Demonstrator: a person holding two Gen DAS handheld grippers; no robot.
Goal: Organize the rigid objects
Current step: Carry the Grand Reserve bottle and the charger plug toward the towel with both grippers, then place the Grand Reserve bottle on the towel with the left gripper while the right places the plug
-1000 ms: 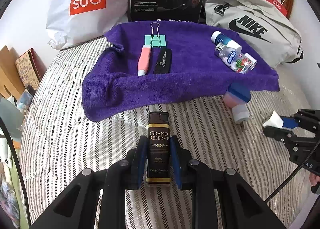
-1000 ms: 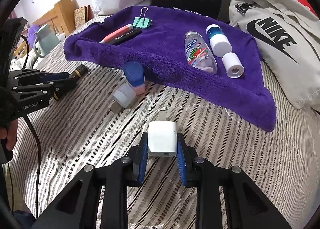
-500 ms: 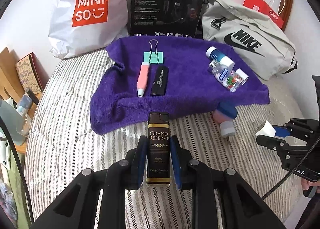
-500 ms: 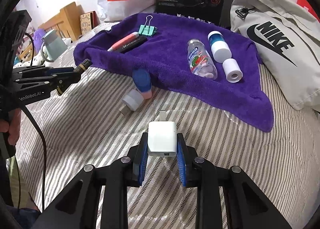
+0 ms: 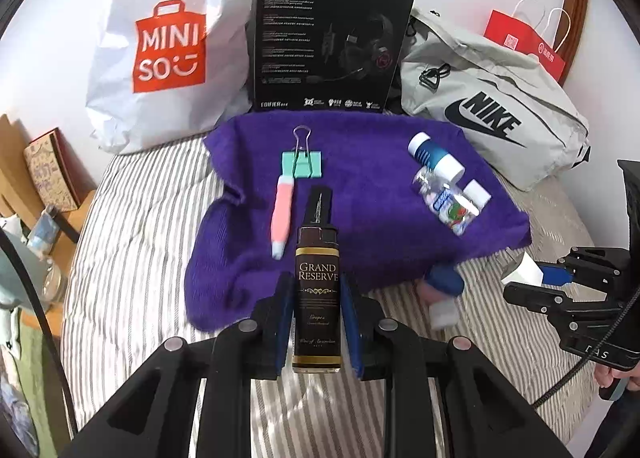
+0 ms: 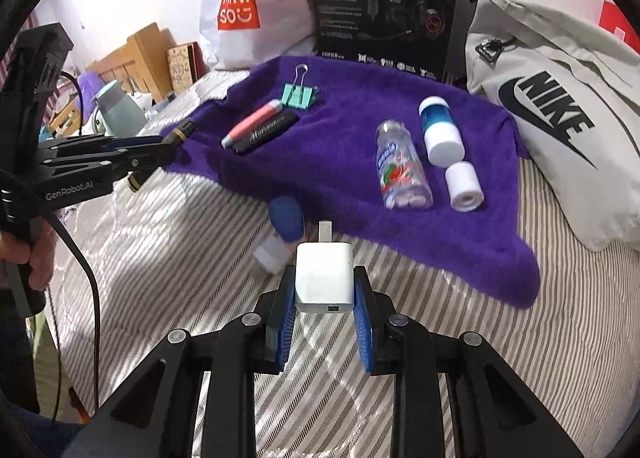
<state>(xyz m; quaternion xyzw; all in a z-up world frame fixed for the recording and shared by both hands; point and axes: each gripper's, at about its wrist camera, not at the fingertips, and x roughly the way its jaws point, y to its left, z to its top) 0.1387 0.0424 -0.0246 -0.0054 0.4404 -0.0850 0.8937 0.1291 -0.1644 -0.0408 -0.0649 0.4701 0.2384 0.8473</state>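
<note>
Both loads are up off the striped bed (image 6: 520, 358) now and have swung in toward the purple towel (image 5: 380, 226) over the last second. The left gripper (image 5: 318, 298) is clamped on the lighter (image 5: 318, 298), now at the towel's near edge by the pink pen (image 5: 282, 214). The right gripper (image 6: 324, 290) is closed on the white charger (image 6: 324, 278) above the bed just short of the towel, so drop-offs look next.
</note>
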